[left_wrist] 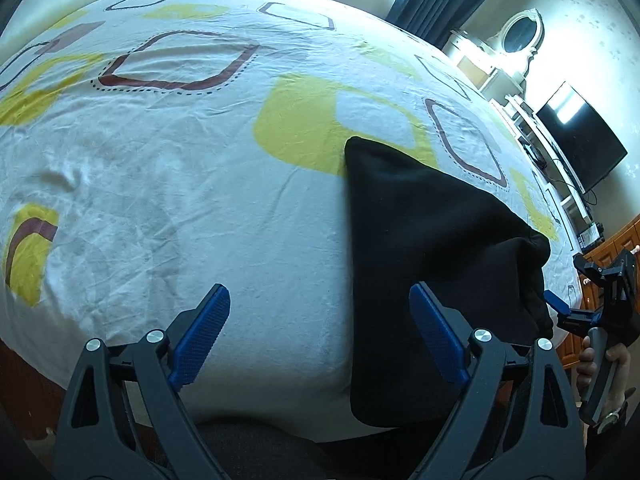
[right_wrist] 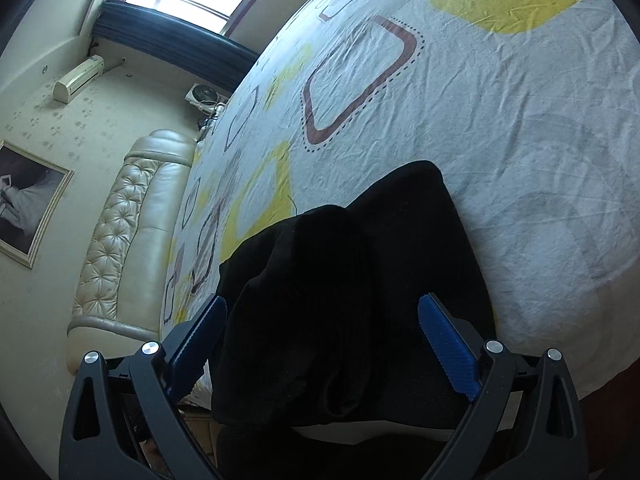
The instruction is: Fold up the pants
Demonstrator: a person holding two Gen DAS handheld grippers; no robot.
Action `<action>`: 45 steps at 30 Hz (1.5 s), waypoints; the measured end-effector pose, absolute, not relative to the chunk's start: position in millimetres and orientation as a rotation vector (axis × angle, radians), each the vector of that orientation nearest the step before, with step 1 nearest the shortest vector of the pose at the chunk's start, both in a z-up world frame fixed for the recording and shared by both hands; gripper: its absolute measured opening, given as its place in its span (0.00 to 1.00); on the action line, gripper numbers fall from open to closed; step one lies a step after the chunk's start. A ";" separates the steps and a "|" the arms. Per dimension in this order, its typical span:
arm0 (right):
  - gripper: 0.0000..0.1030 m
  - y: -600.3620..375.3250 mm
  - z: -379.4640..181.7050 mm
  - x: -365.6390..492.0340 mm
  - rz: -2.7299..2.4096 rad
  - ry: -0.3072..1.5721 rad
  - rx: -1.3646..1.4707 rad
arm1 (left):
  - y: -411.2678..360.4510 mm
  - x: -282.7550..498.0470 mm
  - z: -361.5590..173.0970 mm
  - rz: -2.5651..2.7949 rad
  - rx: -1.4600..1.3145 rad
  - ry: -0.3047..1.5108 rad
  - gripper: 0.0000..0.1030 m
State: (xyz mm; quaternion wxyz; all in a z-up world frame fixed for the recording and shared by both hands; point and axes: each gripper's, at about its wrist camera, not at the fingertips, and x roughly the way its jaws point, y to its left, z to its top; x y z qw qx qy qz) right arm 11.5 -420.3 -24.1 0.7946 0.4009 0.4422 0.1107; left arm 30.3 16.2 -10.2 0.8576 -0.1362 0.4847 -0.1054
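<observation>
Pants [right_wrist: 344, 280], one pair, on one bedsheet [left_wrist: 168, 184].

One black pants [left_wrist: 432, 264], two grippers: left gripper [left_wrist: 320, 336], right gripper [right_wrist: 324, 344]; one bed sheet [left_wrist: 180, 184], one TV [left_wrist: 580, 136], possibly one mirror [left_wrist: 520, 36].

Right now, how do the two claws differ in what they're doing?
The left claw has only bare bedsheet between its blue fingers, with the black pants off to its right; the right claw has the pants bunched between its fingers. The left claw looks across the bed, the right toward the headboard. Both are wide open, gripping nothing.
</observation>
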 end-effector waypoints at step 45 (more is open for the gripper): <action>0.13 -384.0 -18.2 15.4 0.493 1.017 0.751 | -9.2 24.6 -23.5 -0.278 -0.185 1.034 0.89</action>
